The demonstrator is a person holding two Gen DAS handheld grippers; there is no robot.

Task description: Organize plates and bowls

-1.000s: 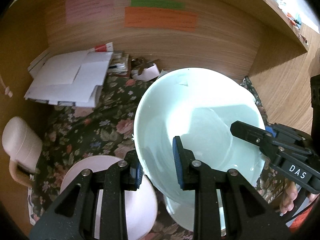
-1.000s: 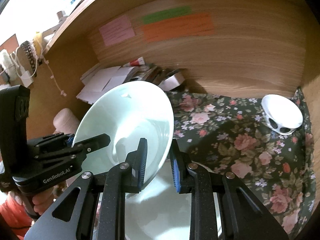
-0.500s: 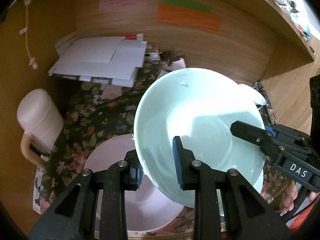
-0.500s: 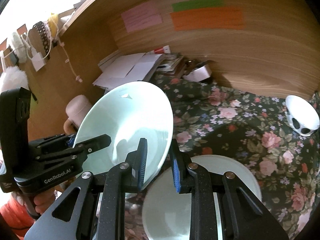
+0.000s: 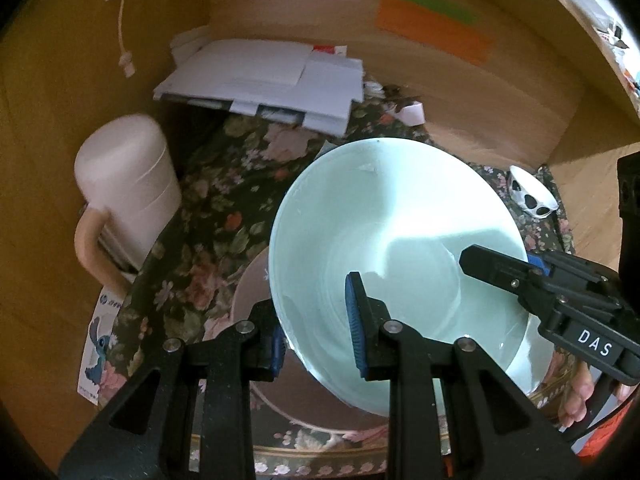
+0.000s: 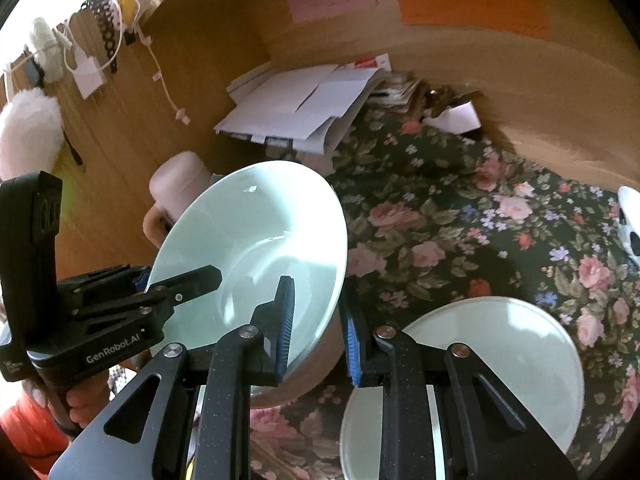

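Note:
A mint-green bowl [image 5: 392,240] hangs tilted in the air, gripped at opposite sides of its rim. My left gripper [image 5: 316,332] is shut on the near-left rim, one pad inside and one outside. My right gripper [image 6: 318,328] is shut on the right rim of the same bowl [image 6: 256,232]. Each gripper shows in the other's view: the right one [image 5: 520,276] and the left one [image 6: 176,284]. A pink bowl [image 5: 250,292] sits on the floral cloth just under the green bowl, mostly hidden by it. A pale green plate [image 6: 500,360] lies to the right.
A pink mug with a handle [image 5: 128,188] stands at the left by the wooden side wall. A pile of white papers [image 5: 272,80] lies at the back. A small white dish with black spots [image 5: 532,196] sits far right. The floral cloth [image 6: 460,220] is bare between these.
Both grippers have carried the green bowl leftward and lower. The pink bowl, beside it before, is now under it, and the pink mug has come closer.

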